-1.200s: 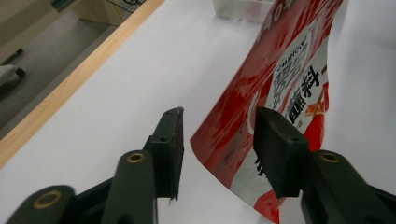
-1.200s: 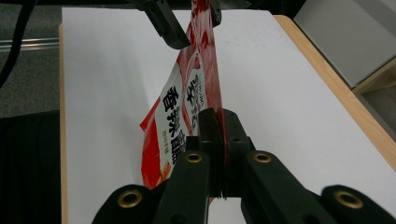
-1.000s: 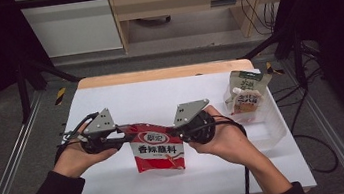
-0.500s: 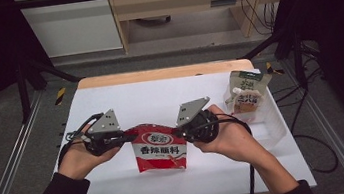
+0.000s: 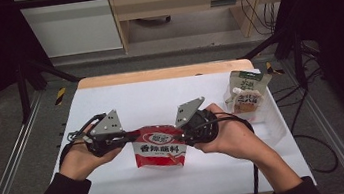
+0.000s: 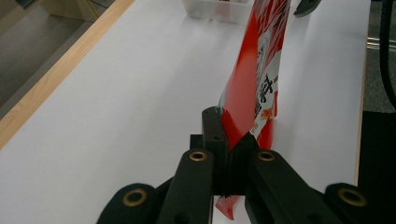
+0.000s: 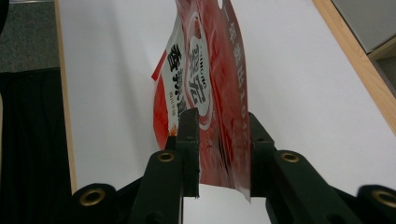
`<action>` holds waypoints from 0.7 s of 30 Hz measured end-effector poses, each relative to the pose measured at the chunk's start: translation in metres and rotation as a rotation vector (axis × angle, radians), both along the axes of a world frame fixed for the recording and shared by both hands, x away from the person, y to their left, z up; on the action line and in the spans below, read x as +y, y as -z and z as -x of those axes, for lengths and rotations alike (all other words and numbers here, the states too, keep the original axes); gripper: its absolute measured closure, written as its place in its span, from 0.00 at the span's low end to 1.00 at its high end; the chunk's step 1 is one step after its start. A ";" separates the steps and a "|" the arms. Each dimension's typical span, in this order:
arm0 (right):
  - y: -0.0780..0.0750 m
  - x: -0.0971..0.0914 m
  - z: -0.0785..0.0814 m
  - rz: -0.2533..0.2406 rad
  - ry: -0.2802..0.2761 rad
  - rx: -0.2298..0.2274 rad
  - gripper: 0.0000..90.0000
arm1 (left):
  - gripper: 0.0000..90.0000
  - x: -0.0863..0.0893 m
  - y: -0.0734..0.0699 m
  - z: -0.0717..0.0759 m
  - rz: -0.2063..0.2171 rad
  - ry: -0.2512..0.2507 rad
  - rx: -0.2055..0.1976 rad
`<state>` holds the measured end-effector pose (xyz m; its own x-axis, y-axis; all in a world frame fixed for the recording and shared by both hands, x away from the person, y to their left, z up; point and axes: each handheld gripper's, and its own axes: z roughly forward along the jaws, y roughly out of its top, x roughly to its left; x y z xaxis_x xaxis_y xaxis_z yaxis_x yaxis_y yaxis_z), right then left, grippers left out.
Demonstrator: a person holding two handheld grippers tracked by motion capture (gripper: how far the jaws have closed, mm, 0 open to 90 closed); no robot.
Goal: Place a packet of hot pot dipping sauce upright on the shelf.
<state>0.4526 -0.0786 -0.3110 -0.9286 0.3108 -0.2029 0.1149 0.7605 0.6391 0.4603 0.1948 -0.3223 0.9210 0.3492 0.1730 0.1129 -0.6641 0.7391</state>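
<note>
Both grippers met on a flat red foil sachet with white label panels and black characters [image 5: 160,146], held up just above the white tabletop [image 5: 160,98] near its front middle. At the sachet's one side edge, the left gripper [image 6: 229,144] was clamped hard on the seam, its jaws pressed together with only the thin film between them. At the opposite edge, the right gripper [image 7: 219,140] had just been opening; its jaws stood a little apart with the sachet's edge between them, the film bowed loosely in the gap rather than pinched flat.

Judging by how it hung and creased, the sachet seemed light and soft, with a glossy skin likely to slip under weak pressure. Its sealed side seams looked the firmest places to grip; the bulging middle would probably buckle or squeeze the filling. With one edge slackened, the pouch would likely sag from the left grip alone. A beige stand-up pouch [image 5: 247,92] sat in a clear plastic tub [image 5: 270,120] at the table's right side, well apart.
</note>
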 end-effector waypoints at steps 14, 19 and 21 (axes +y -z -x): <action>0.009 0.011 -0.008 0.048 0.005 0.033 0.95 | 1.00 0.001 -0.004 0.002 0.010 0.015 0.001; 0.009 0.014 -0.006 0.063 0.005 0.033 1.00 | 1.00 0.001 -0.004 0.003 0.009 0.011 -0.002; 0.007 0.014 -0.006 0.063 0.005 0.027 1.00 | 0.98 0.003 -0.005 0.003 0.026 0.000 0.006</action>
